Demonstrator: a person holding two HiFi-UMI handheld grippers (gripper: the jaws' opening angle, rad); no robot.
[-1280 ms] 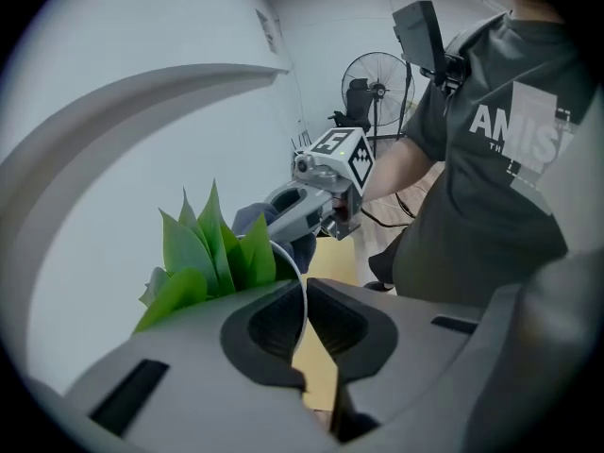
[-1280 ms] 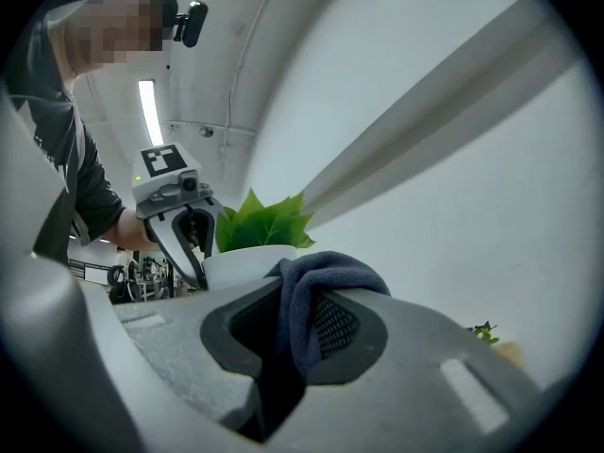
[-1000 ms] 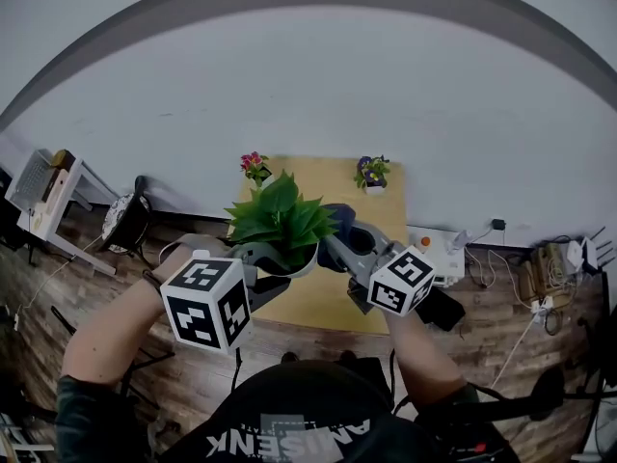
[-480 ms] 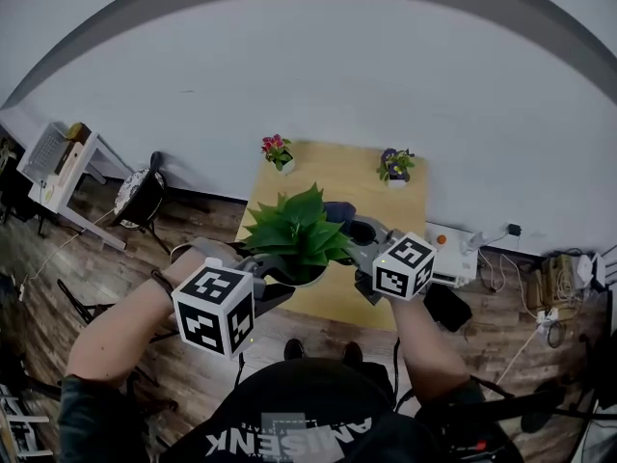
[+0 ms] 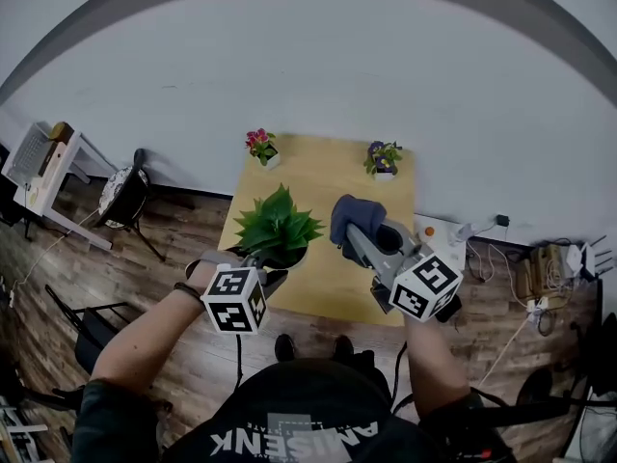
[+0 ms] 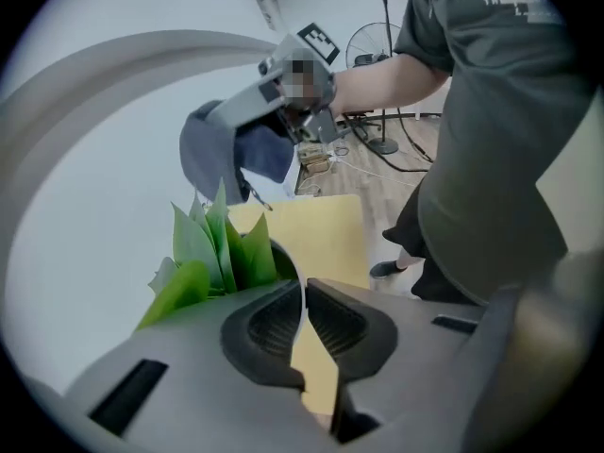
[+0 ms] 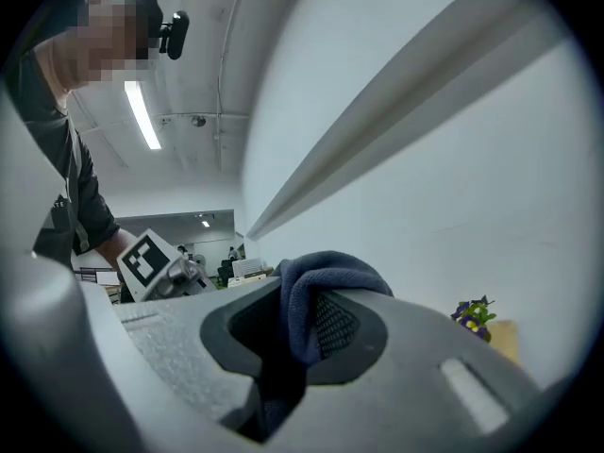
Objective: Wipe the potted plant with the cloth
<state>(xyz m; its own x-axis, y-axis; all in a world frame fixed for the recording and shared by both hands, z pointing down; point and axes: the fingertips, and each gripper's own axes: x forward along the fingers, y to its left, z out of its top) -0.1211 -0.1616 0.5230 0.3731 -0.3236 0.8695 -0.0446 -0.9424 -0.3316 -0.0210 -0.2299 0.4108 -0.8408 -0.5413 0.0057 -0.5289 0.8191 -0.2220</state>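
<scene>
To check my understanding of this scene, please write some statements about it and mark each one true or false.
1. The right gripper holds a dark blue cloth. True.
2. A pink-flowered pot and a purple-flowered pot stand at the wooden table's far edge. True.
3. The left gripper is open and empty. False: it is shut on the rim of the potted plant.
4. The dark blue cloth lies flat on the wooden table. False: the right gripper holds it up.

The right gripper (image 7: 300,333) pinches a dark blue cloth (image 7: 326,276) between its jaws; the left gripper (image 7: 156,264) sits at eight o'clock, purple flowers (image 7: 472,313) at four.
</scene>
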